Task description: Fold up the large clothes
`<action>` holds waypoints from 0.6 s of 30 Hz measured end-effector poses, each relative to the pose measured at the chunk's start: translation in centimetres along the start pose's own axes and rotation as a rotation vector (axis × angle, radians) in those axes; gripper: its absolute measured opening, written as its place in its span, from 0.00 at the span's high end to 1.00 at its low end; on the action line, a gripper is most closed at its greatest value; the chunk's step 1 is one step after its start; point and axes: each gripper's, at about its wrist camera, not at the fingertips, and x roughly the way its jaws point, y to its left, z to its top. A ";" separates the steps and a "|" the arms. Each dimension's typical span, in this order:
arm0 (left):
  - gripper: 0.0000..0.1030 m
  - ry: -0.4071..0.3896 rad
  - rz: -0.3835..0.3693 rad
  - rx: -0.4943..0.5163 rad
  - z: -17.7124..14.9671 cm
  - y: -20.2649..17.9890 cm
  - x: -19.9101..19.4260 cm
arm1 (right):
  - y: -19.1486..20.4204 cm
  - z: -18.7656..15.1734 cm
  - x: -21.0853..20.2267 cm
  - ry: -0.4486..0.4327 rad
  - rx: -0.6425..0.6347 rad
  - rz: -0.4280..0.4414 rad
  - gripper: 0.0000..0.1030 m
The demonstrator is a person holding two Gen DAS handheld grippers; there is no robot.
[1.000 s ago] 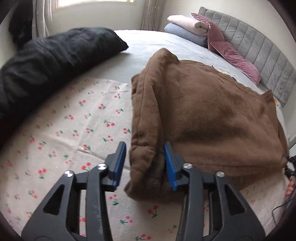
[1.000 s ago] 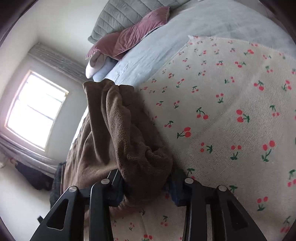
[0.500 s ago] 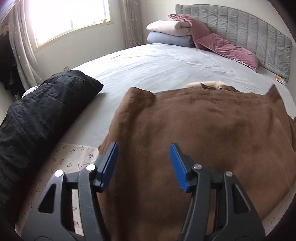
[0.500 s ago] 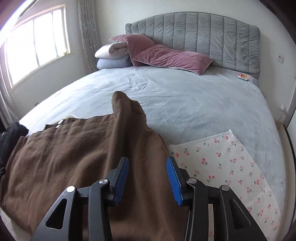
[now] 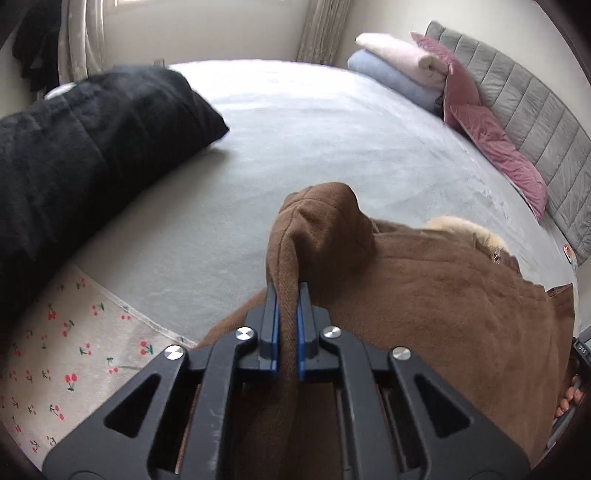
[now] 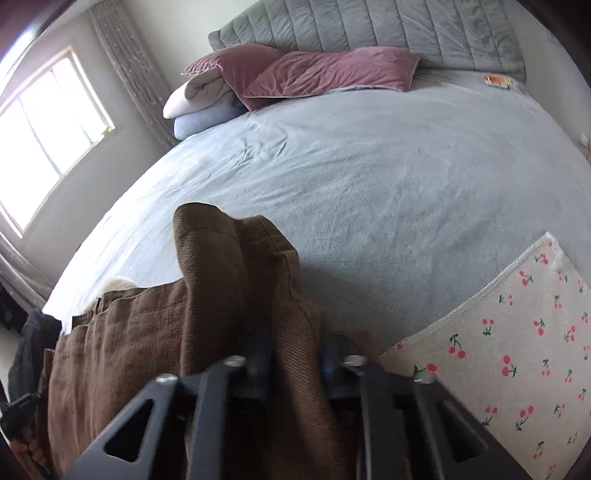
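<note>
The bed (image 6: 369,177) filled both views, its grey cover bare toward the headboard (image 6: 369,33), with pink pillows (image 6: 317,74) and rolled blankets (image 6: 195,107) at the head. A black quilt (image 5: 74,155) lay along the far side in the left view, and a cherry-print mat (image 6: 517,350) covered the near edge. The brown coat (image 5: 424,314), the task's garment, lay spread on the bed's near half, a pale fur collar (image 5: 461,229) showing at its far edge. The left claw (image 5: 287,295) was clamped on a raised fold of the coat's edge, cloth standing in a peak beyond the blue pads. The right claw (image 6: 291,354) was likewise clamped on a bunched corner, though blur hid its tips. Judged risks: each grip took only a narrow ridge of thick, heavy cloth, so a fast lift could pull it free; the bunched right corner might hold extra layers, giving a crooked fold; uneven travel of the two hands would skew the crease; and the collar could tuck under and make a lump.
</note>
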 end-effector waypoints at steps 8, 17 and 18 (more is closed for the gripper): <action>0.91 -0.027 0.142 -0.044 -1.9 2.4 3.9 | -1.4 -0.8 3.5 0.023 0.033 -0.181 0.88; 0.37 -0.178 0.136 0.065 -1.0 -0.8 -2.0 | 0.0 -0.5 -2.1 -0.136 0.044 -0.139 0.50; 0.28 -0.192 0.110 0.102 -1.0 -2.0 -2.5 | 1.7 -0.6 -2.8 -0.162 0.000 -0.124 0.40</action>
